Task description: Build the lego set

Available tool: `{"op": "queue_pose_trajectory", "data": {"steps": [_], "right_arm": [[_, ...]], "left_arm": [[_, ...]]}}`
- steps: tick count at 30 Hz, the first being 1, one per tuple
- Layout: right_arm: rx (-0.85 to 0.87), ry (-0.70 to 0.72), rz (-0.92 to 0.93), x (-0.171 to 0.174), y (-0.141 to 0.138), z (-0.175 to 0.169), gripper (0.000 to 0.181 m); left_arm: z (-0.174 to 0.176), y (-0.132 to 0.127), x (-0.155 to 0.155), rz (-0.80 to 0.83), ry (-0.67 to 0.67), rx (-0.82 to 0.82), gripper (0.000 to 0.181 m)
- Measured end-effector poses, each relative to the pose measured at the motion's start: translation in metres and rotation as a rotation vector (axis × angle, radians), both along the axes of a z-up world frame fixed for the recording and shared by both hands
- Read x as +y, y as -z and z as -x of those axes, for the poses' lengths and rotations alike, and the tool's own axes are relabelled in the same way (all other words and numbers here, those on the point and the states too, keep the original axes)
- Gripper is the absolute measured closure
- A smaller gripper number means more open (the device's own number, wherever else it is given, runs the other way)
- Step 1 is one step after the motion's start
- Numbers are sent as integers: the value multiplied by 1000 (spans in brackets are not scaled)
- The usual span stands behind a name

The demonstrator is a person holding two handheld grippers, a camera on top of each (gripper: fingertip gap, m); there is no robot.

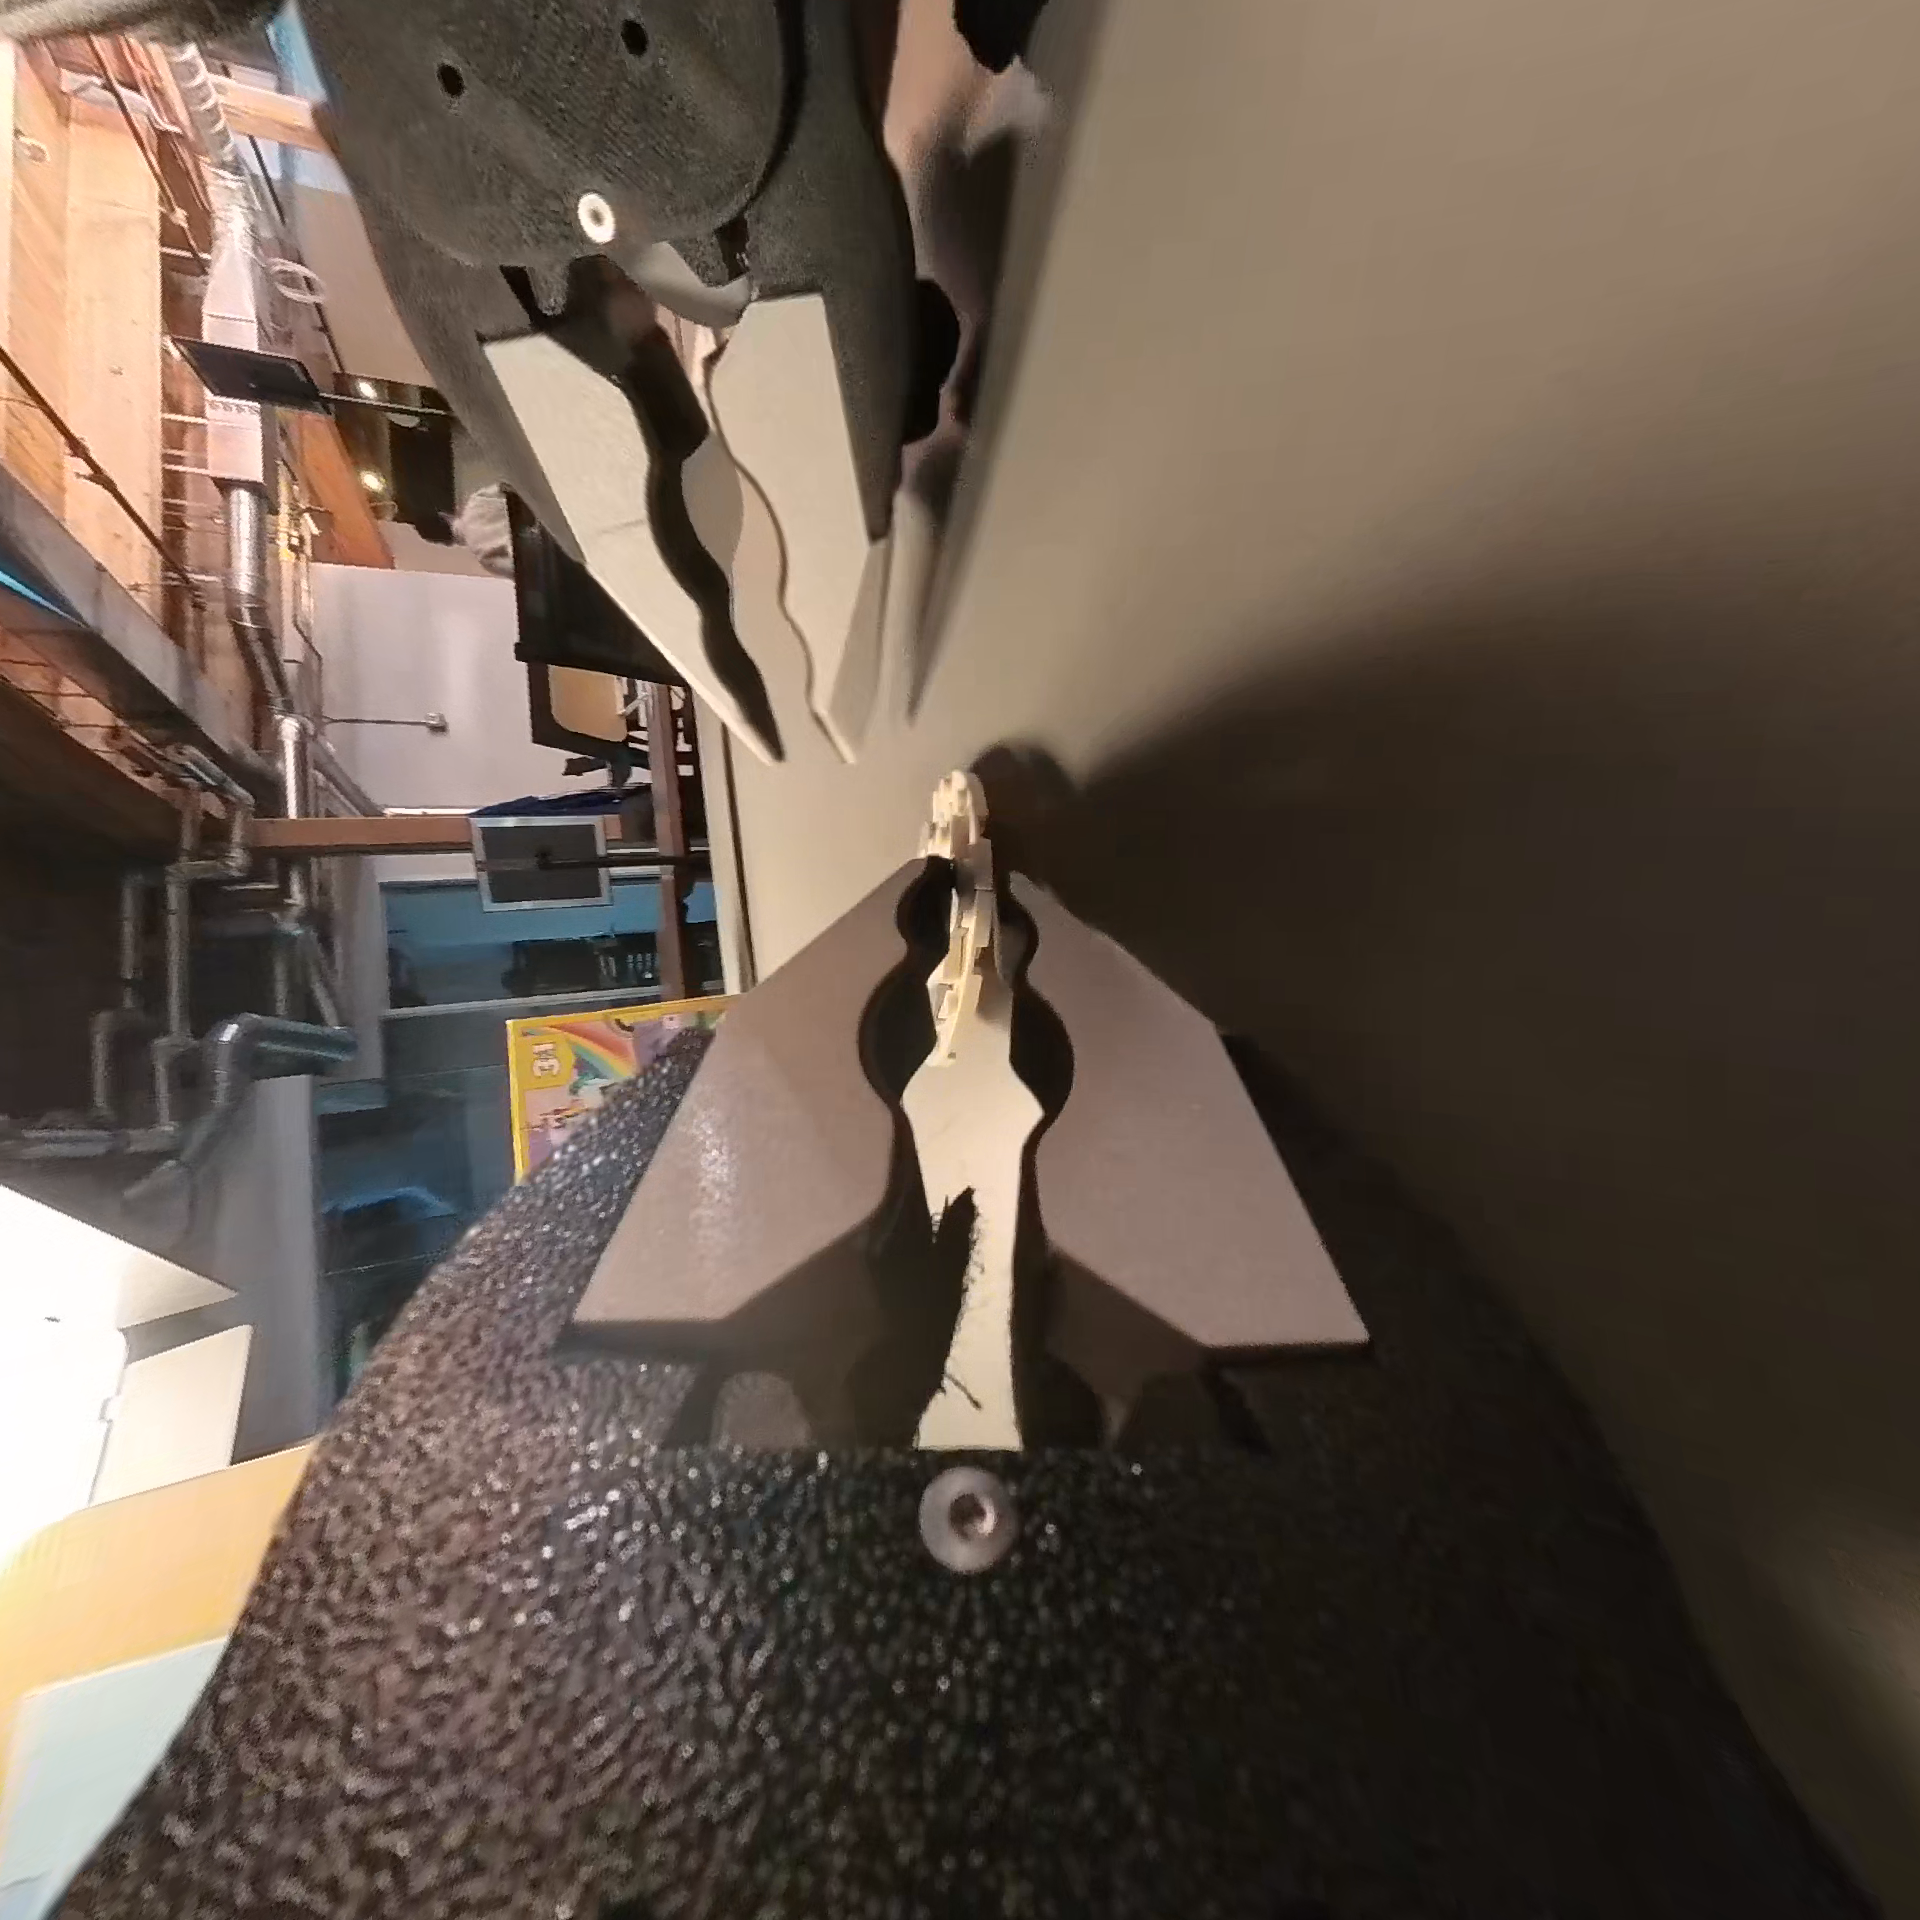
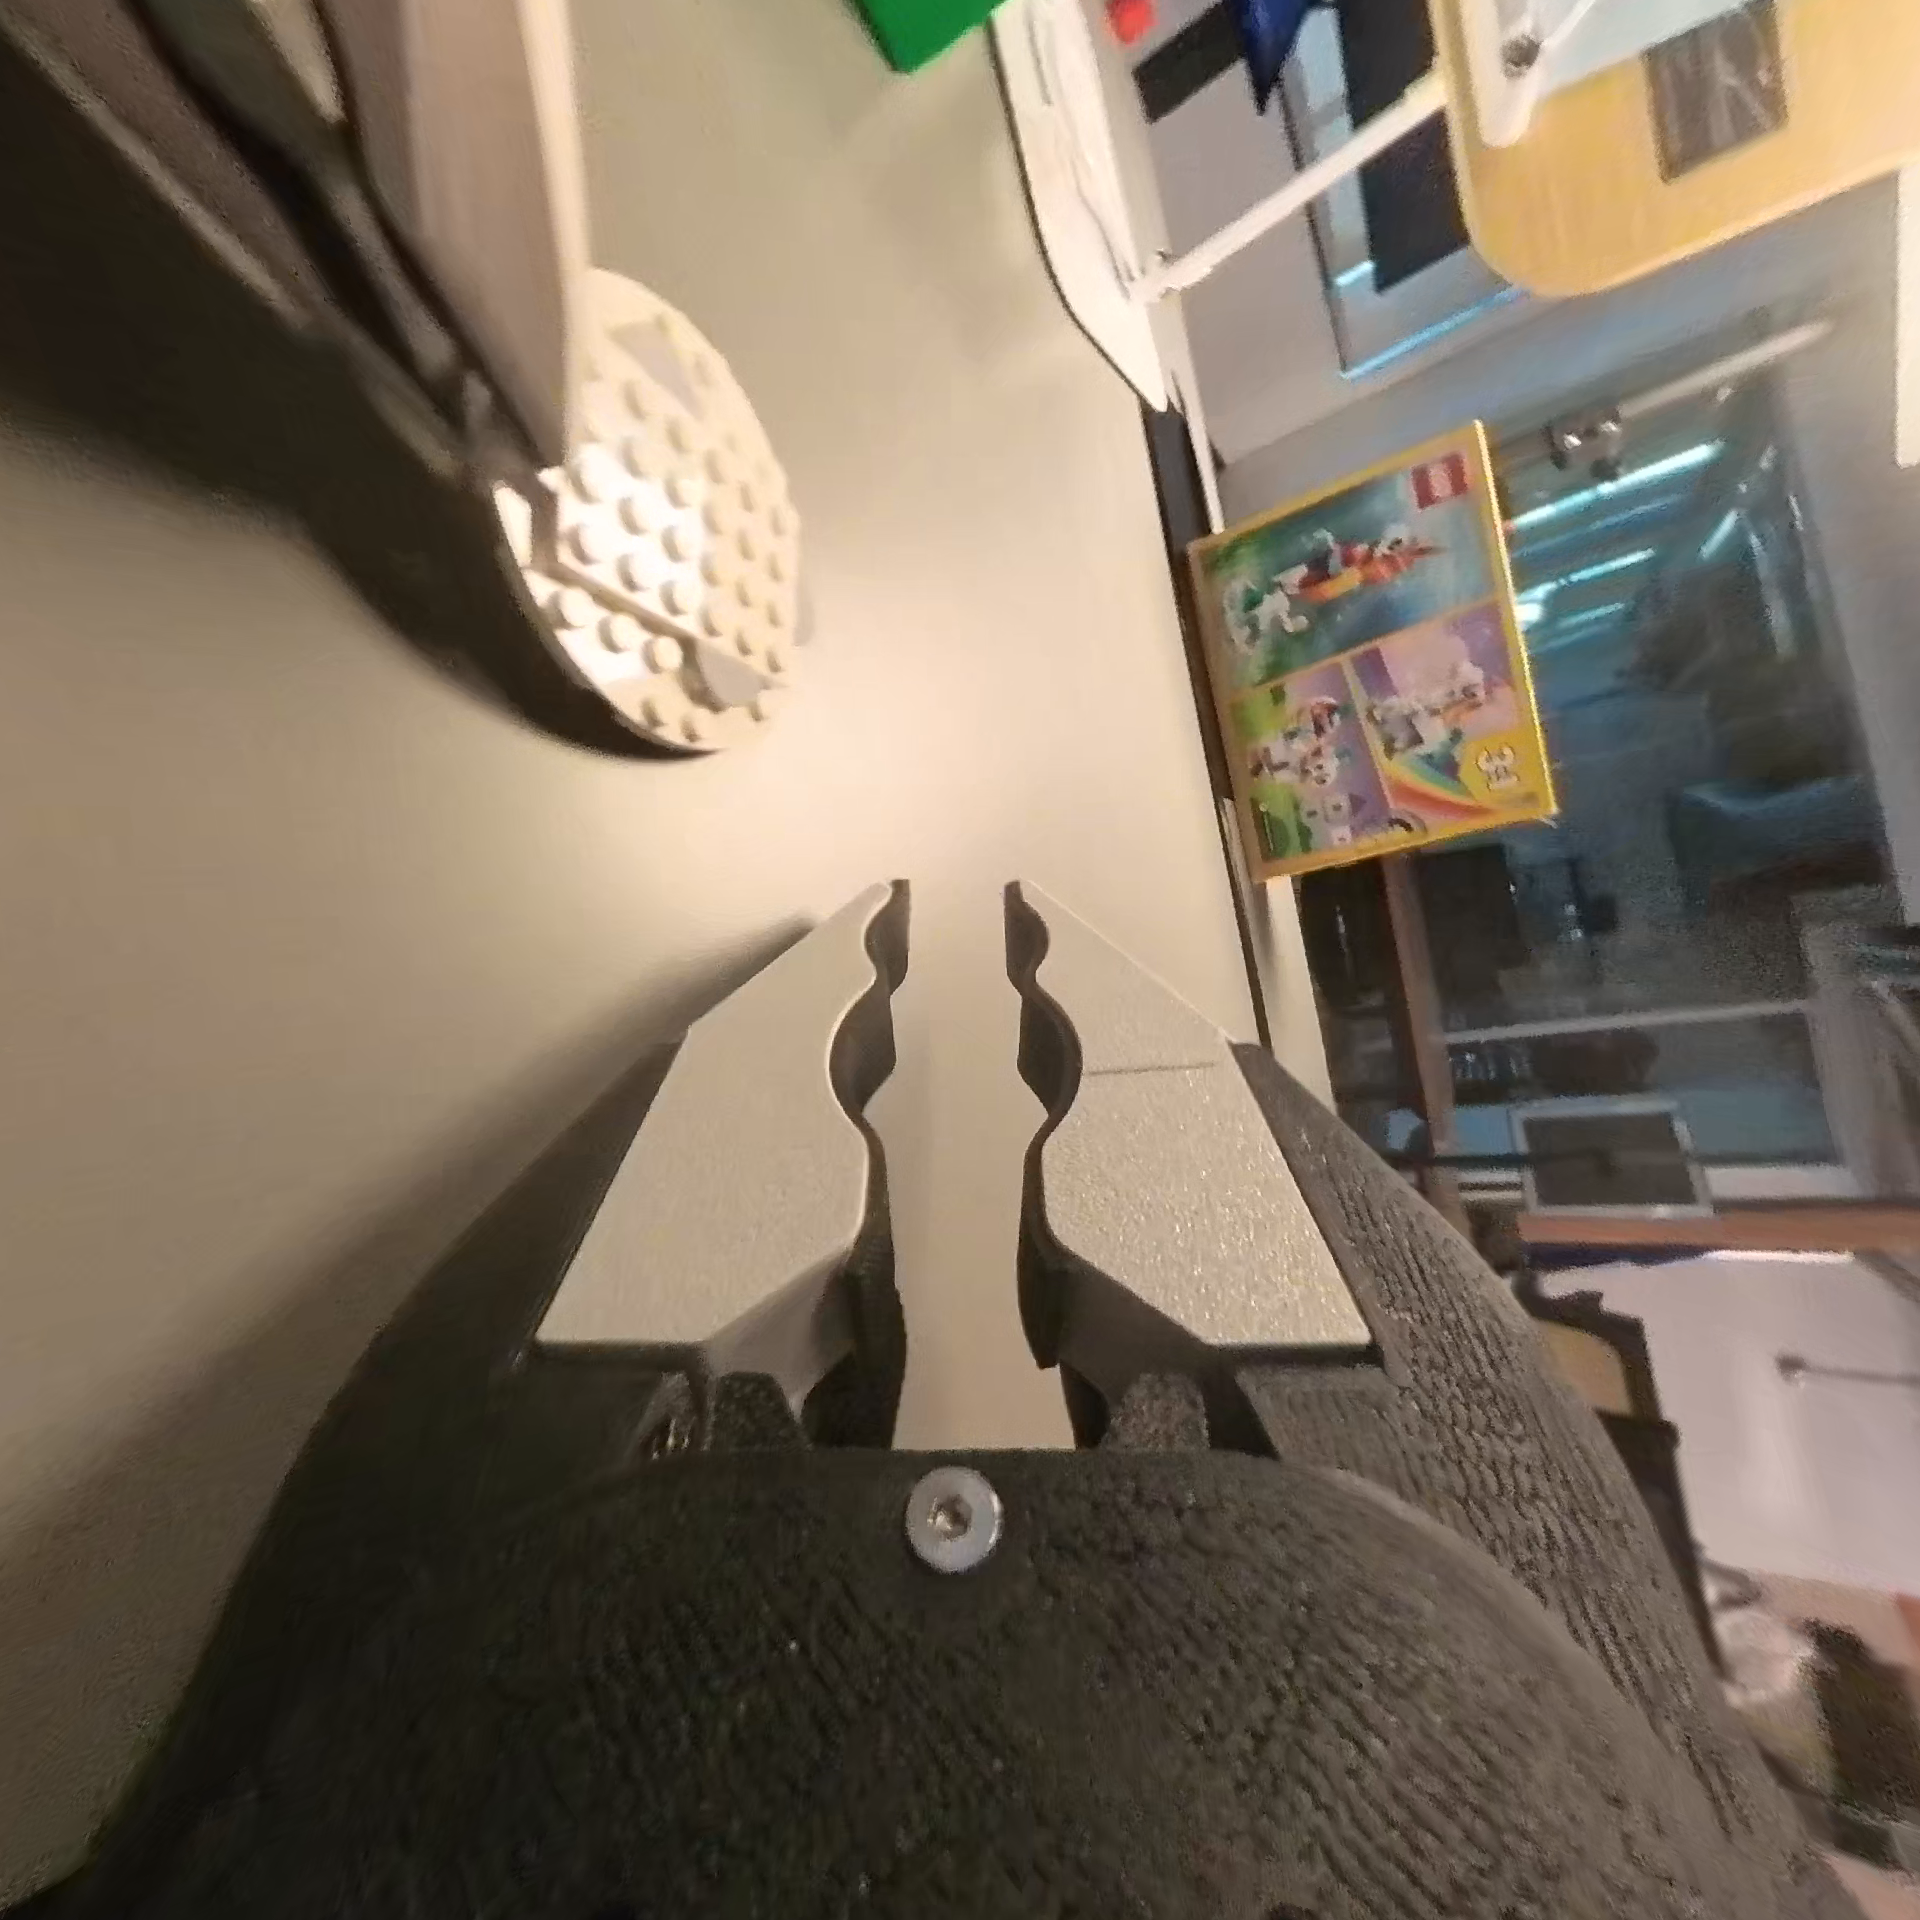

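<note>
Smooth matte beige table (image 2: 364, 831) underneath, and the left tool (image 1: 961, 883), grainy black with wavy grey fingers, is clenched edge-on around a round, studded white lego plate (image 2: 665, 540), while the right tool (image 2: 954, 894) hangs released nearby, a glossy yellow box (image 2: 1371, 665) standing behind.

In your left wrist view, the round white plate (image 1: 961, 914) shows only edge-on, its lower half hidden between your left gripper's fingers (image 1: 790, 1091). The yellow box (image 1: 592, 1081) sits mostly behind that gripper's body. In your right wrist view, the left gripper's fingers (image 2: 488, 260) are blurred and cover the plate's (image 2: 675, 540) near side. A green object (image 2: 925, 26) is cut off by the top edge.
</note>
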State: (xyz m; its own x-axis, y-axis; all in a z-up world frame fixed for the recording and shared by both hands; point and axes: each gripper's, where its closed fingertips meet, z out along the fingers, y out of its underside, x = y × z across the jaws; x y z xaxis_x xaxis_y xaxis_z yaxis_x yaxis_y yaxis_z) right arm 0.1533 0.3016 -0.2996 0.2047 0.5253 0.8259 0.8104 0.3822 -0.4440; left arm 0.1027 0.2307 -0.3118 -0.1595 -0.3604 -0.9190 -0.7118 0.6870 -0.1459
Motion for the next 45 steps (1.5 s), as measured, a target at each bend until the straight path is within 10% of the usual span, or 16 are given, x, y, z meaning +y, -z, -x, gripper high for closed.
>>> {"op": "queue_pose_trajectory", "data": {"steps": [19,25,35,45], "right_arm": [[210,58,-27,10,-23,-3,168],[251,65,-32,11,-28,-4,169],[458,89,-88,13,-60,-18,174],[673,129,-86,20,-82,-43,179]], "left_arm": [[4,2,-15,587,-84,-200,151],[-6,-36,-13,804,-80,-517,123],[34,-135,7,94,-45,-949,165],[25,-129,-5,77,32,-897,181]]}}
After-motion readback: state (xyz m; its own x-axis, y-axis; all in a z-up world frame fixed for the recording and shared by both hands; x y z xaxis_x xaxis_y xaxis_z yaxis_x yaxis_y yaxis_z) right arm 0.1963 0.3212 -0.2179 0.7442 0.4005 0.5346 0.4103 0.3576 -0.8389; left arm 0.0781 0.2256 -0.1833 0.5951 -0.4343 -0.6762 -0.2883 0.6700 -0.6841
